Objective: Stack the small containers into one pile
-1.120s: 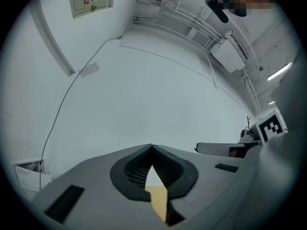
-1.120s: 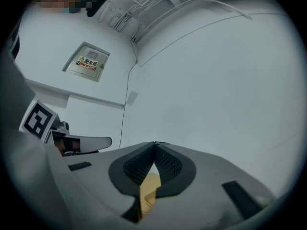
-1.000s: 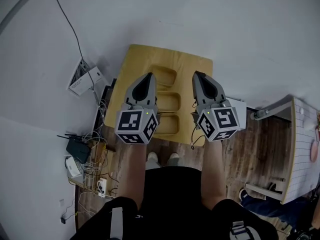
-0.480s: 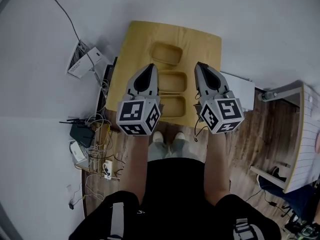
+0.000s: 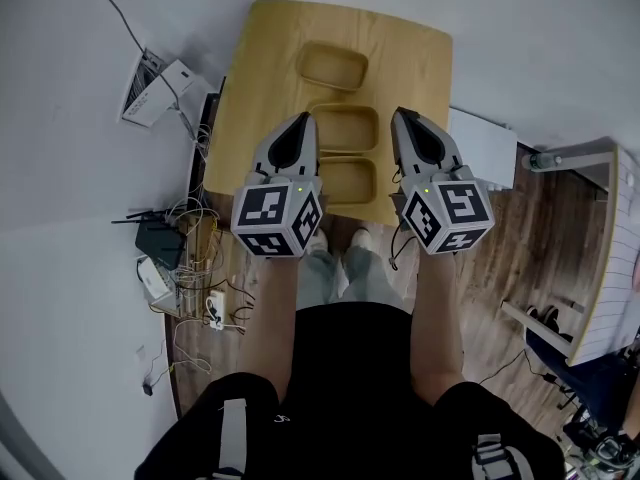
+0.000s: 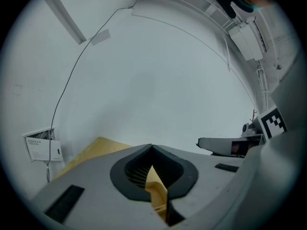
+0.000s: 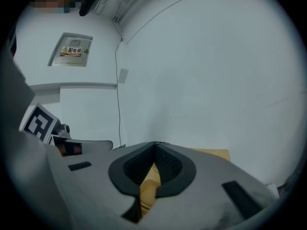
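Three small containers (image 5: 345, 128) sit in a row on the desk (image 5: 262, 78); the row runs away from the person; the left hand-held gripper (image 5: 297, 123) and right hand-held gripper (image 5: 406, 120) are closed and empty, one on each side of the row; both look equally near.

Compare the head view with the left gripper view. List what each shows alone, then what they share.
Head view only: the row of three containers, not stacked; the person's legs; a tangle of cables on the floor. Left gripper view only: white fittings high up the wall. Both: the wooden table, the white wall box, the left gripper with jaws together, and the right gripper.
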Demonstrator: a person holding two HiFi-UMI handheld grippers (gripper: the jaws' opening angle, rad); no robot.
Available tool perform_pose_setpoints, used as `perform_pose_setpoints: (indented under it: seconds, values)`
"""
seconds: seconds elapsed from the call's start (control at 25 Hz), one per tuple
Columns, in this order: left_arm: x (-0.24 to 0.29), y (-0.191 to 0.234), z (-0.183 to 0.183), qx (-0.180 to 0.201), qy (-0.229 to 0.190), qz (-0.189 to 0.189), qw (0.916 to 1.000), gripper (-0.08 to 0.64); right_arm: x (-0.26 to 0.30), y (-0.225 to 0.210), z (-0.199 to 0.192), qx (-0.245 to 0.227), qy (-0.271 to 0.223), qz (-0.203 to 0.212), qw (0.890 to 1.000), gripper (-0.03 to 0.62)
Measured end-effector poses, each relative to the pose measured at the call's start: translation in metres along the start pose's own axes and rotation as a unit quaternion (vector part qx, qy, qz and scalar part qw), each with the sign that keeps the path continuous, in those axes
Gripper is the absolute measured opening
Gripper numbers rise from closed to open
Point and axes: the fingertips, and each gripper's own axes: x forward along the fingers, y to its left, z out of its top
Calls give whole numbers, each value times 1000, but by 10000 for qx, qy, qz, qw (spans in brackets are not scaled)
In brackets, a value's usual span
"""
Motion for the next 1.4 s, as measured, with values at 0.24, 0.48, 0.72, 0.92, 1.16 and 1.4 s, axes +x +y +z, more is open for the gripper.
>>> perform_pose_setpoints:
  seconds: [0.24, 0.48, 0.72, 0.92, 1.16, 1.4]
  values:
    - [1, 14, -30, -94, 305, 117, 9994, 0, 5, -1, -31, 137, 296, -15, 9995, 3]
    - [1, 18, -58, 18, 626, 182, 9979, 0, 2, -3, -59, 311, 557, -38, 9980, 3]
    - [-1, 21, -88, -243, 870, 145, 9958, 0, -1, -6, -86, 450, 777, -105, 9959, 3]
    - [-2, 22, -108, -298, 1030, 183, 9941, 2, -6, -10, -108, 555, 933, -186, 9939, 3]
    - [-7, 24, -132, -304, 1282, 235, 9910, 3, -10, -14, -128, 615, 1057, -334, 9919, 5]
    - [-12, 29, -152, -423, 1518, 337, 9869, 59, -13, -11, -150, 683, 1299, -323, 9886, 33]
